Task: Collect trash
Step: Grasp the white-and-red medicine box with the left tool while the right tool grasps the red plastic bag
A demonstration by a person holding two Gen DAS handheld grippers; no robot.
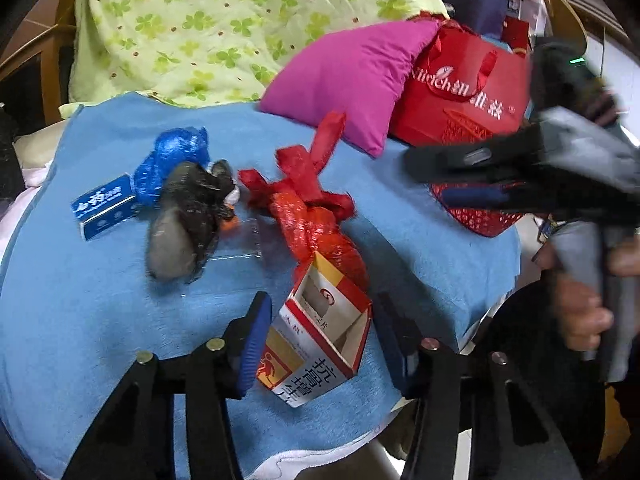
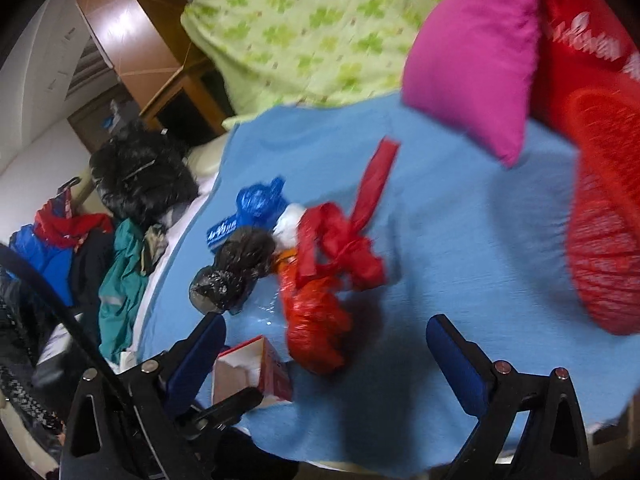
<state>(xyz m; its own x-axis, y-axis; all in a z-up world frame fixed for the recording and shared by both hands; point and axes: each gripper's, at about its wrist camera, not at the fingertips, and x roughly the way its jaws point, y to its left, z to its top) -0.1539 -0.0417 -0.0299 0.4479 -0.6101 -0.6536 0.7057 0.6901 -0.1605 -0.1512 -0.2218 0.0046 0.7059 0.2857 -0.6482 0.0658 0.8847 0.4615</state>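
On the blue towel (image 1: 100,300) lie a red plastic bag (image 1: 316,216), a grey-black bag (image 1: 188,224), a blue bag (image 1: 176,160), a small blue box (image 1: 105,210) and an open red-and-white medicine carton (image 1: 320,340). My left gripper (image 1: 320,344) has its jaws on both sides of the carton, closed on it. My right gripper (image 2: 328,360) is open and empty, above the towel just in front of the red bag (image 2: 316,320); it also shows at the right of the left wrist view (image 1: 472,178), over a red mesh basket (image 1: 484,216).
A magenta cushion (image 1: 352,76) and a red gift bag (image 1: 468,96) sit at the towel's far right. A green clover quilt (image 1: 208,24) lies behind. A pile of clothes (image 2: 120,248) lies left of the towel. The red basket (image 2: 604,216) is close on the right.
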